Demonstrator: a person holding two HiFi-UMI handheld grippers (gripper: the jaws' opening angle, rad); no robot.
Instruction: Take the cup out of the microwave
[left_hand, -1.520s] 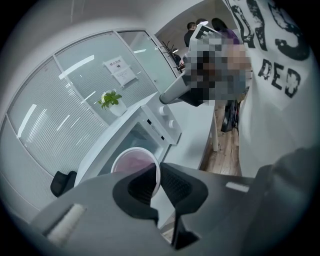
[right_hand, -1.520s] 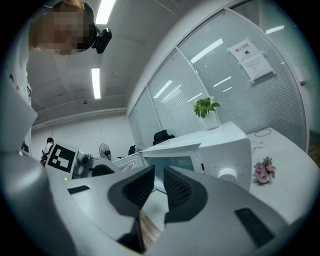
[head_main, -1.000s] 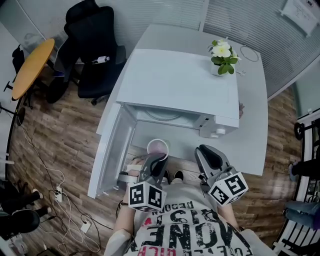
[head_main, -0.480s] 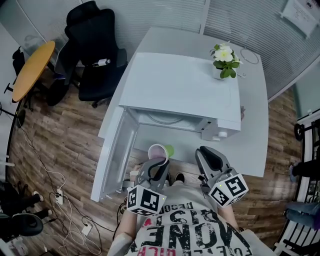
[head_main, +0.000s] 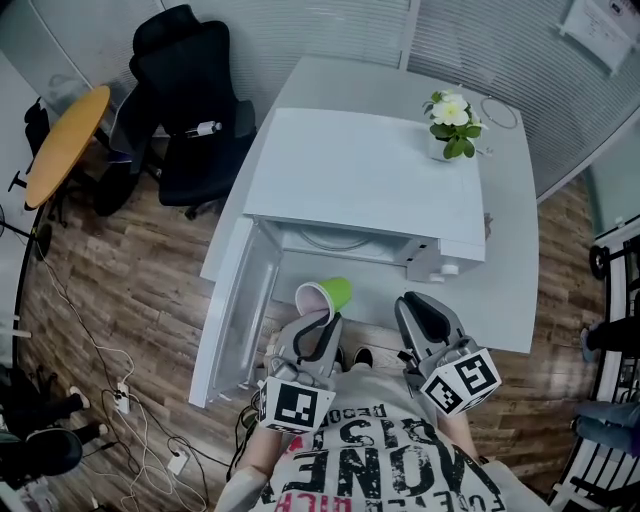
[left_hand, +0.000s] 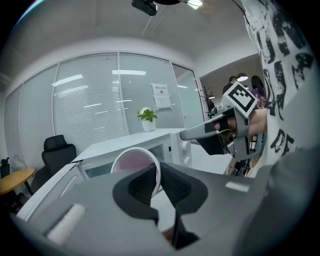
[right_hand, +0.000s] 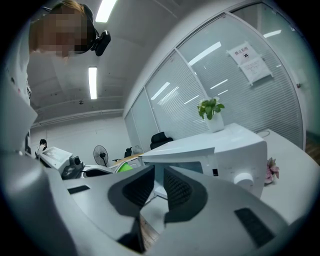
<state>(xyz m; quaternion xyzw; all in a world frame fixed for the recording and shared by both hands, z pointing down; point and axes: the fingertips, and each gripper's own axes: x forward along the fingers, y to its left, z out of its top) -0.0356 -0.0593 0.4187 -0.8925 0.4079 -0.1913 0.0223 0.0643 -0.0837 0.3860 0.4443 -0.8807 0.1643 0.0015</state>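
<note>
Pinching the cup (head_main: 322, 296) by its thin rim, the left gripper (head_main: 322, 325) holds it tilted in the air, just outside the open microwave (head_main: 370, 180). It looks like light, stiff plastic, and a rim hold may let it swing. The right gripper (head_main: 420, 312) has its jaws pressed together, empty.

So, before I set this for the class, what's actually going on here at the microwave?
A person holds a tool in each hand in front of a white microwave whose door stands open. The left tool is shut on the rim of a green cup, which is tilted and already outside the oven, in the air in front of the opening. The right tool is shut and empty, beside it.
</note>
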